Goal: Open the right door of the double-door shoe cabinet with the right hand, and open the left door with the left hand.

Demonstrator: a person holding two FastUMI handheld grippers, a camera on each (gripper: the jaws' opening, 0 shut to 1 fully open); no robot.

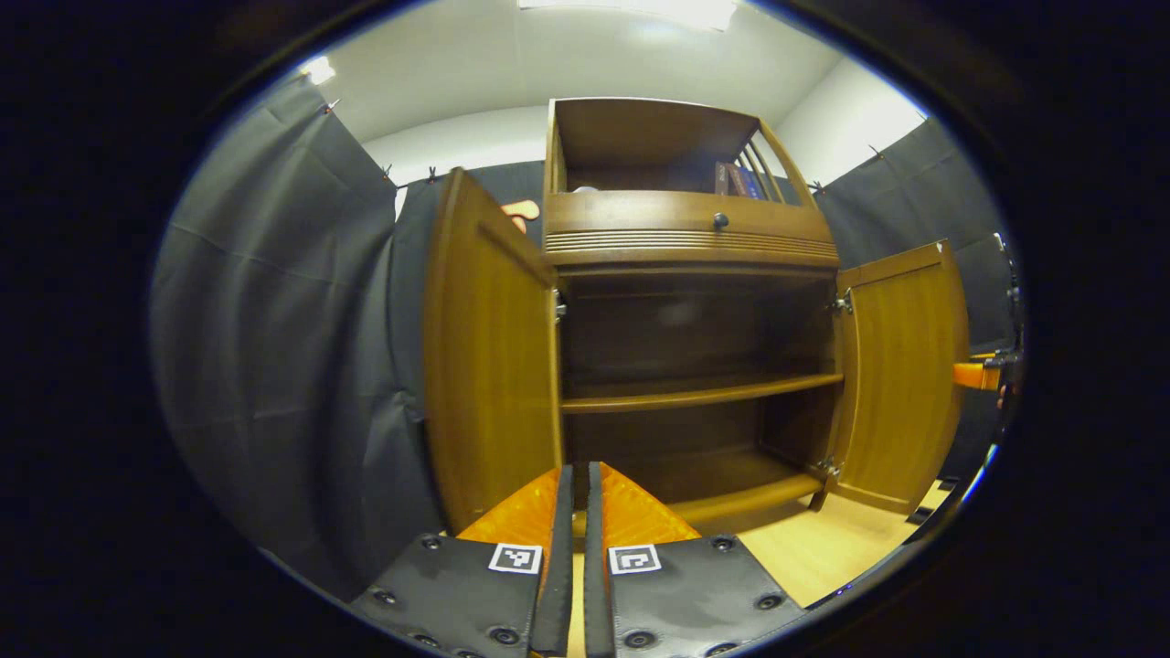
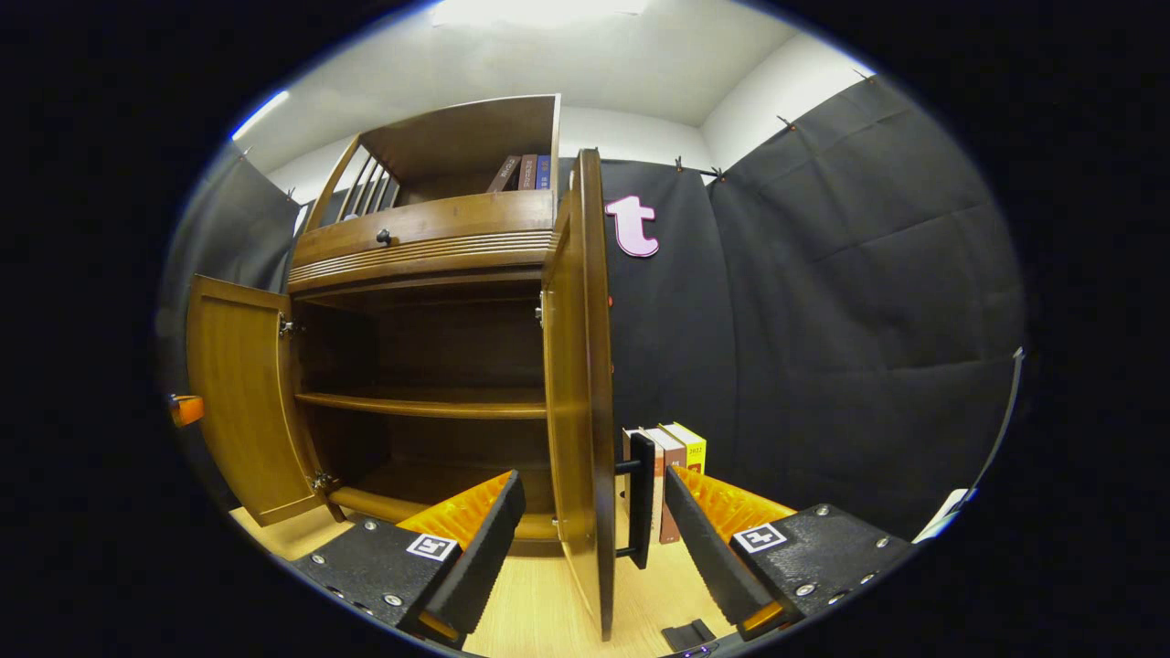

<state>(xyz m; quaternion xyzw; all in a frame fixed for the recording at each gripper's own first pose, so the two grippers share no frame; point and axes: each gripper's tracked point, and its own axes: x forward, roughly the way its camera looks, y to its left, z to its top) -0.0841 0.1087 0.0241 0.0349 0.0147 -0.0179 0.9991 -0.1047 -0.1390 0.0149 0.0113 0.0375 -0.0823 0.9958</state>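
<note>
The wooden shoe cabinet (image 1: pixel 695 238) stands with both doors swung out and its dark shelves (image 1: pixel 699 393) exposed. The left door (image 1: pixel 489 366) hangs open just left of my left gripper (image 1: pixel 579 471), whose fingers are shut with nothing between them. In the right gripper view the right door (image 2: pixel 580 366) is seen edge-on. My right gripper (image 2: pixel 592 480) is open and straddles that door's lower edge. The dark door handle (image 2: pixel 640 498) sits between its fingers, apart from both. The right door (image 1: pixel 905 375) also shows in the left gripper view, and the left door (image 2: pixel 242 402) in the right gripper view.
A few books (image 2: pixel 676 457) stand on the light wooden floor (image 2: pixel 548 594) just beyond the right door. More books (image 1: pixel 736 178) sit in the cabinet's top compartment above a drawer with a knob (image 1: pixel 719 220). Black cloth walls close in on both sides.
</note>
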